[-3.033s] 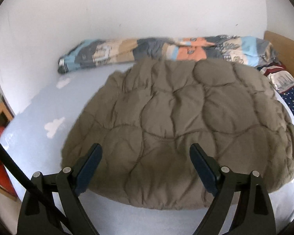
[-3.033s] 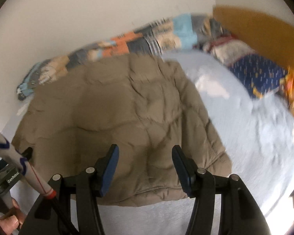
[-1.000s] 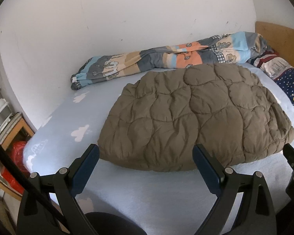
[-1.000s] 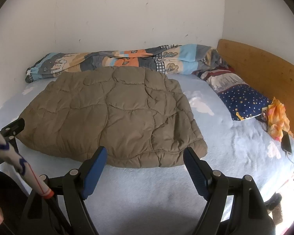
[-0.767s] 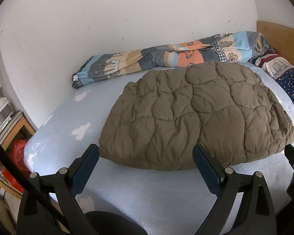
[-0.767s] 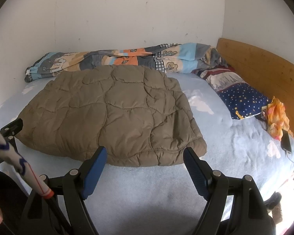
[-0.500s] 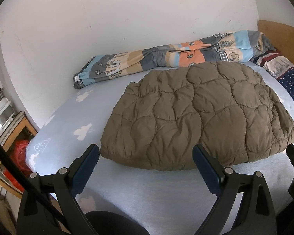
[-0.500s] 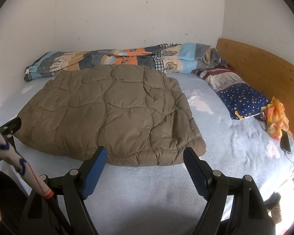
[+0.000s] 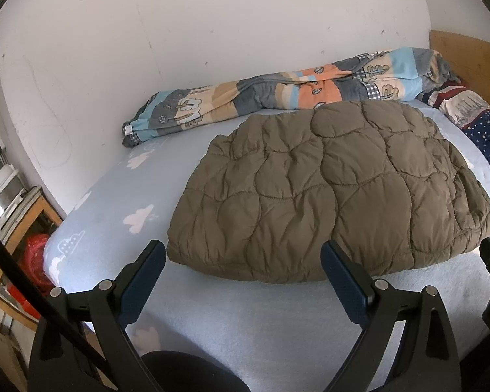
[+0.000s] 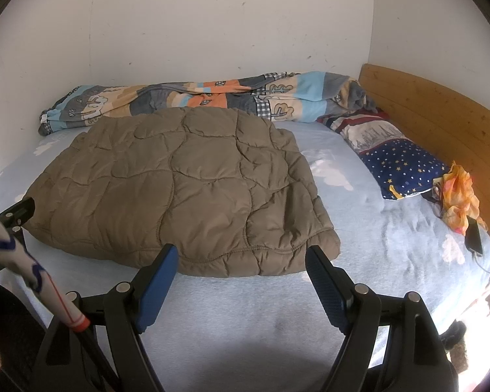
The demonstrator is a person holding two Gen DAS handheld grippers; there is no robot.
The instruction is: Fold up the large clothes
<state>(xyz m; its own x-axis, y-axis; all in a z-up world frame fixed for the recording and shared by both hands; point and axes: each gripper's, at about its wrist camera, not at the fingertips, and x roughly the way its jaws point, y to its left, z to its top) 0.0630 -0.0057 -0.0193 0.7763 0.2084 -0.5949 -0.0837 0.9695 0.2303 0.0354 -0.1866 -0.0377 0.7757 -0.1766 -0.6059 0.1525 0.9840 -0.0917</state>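
A brown quilted puffer jacket point(image 9: 330, 192) lies folded into a flat rectangle on the light blue bed sheet point(image 9: 114, 196); it also shows in the right wrist view point(image 10: 186, 192). My left gripper point(image 9: 243, 258) is open and empty, held back from the jacket's near edge above the sheet. My right gripper point(image 10: 241, 259) is open and empty, just short of the jacket's near right corner. Neither gripper touches the jacket.
A rolled patchwork blanket point(image 10: 192, 98) lies along the white wall behind the jacket. A starry blue pillow point(image 10: 401, 166), an orange cloth point(image 10: 460, 196) and a phone point(image 10: 473, 235) lie by the wooden headboard point(image 10: 441, 114) at the right. A wooden shelf point(image 9: 13, 228) stands left of the bed.
Both grippers have pulled back from the jacket and opened wider since three seconds ago. Over the last second they have barely moved. The jacket lies still.
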